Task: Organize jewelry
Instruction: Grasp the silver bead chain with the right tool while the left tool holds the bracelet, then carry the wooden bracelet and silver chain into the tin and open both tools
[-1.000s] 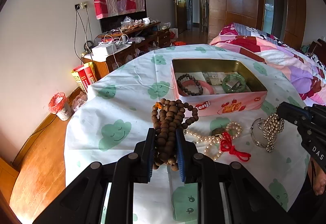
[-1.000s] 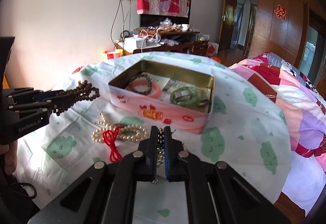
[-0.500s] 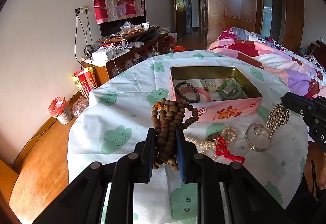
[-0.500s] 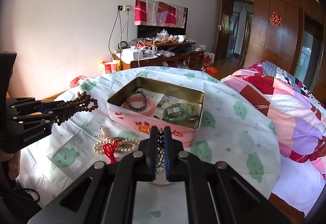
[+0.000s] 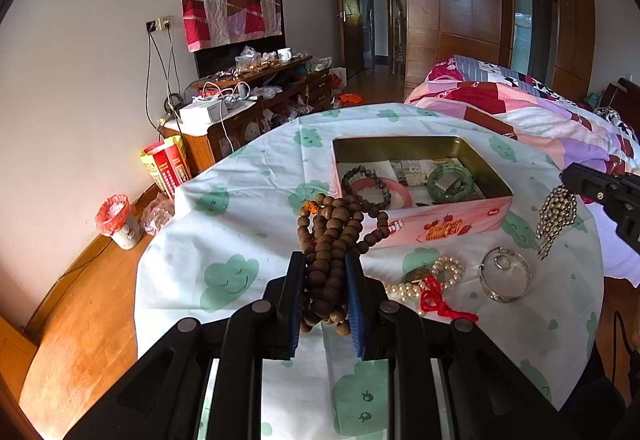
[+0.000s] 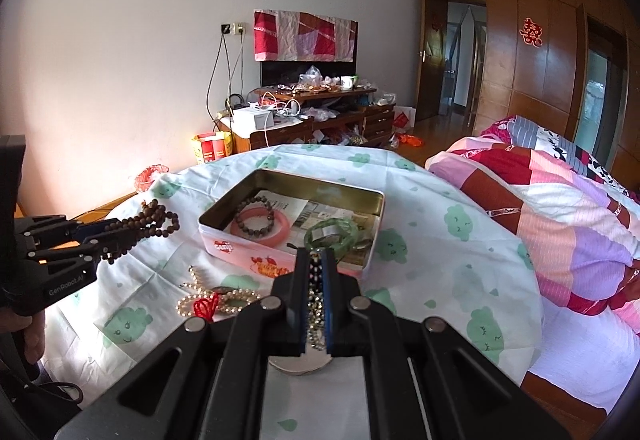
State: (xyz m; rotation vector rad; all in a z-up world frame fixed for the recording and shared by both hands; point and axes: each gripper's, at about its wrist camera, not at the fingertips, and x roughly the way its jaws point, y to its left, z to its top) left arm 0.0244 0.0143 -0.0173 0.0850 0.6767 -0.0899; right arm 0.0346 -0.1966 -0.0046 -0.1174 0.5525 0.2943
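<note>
My left gripper [image 5: 325,268] is shut on a bunch of brown wooden beads [image 5: 334,230], held above the table; it also shows in the right wrist view [image 6: 102,236]. My right gripper [image 6: 316,268] is shut on a silvery bead chain [image 6: 316,304], which hangs from it in the left wrist view [image 5: 554,214]. An open pink tin [image 5: 440,222] holds a dark bead bracelet [image 5: 366,186], a pink bangle [image 5: 394,194] and a green bangle [image 5: 450,182]. A pearl strand with a red cord [image 5: 430,286] and a clear glass dish [image 5: 506,276] lie on the tablecloth.
The round table [image 5: 240,240] has a white cloth with green clouds. A bed with a patchwork quilt [image 5: 540,120] stands at the right. A cluttered wooden cabinet [image 5: 248,112], a red bin [image 5: 118,218] and a wooden floor lie to the left.
Both grippers have risen from the table. The silvery chain has lifted out of the glass dish and now hangs free above it. The wooden beads stay gripped.
</note>
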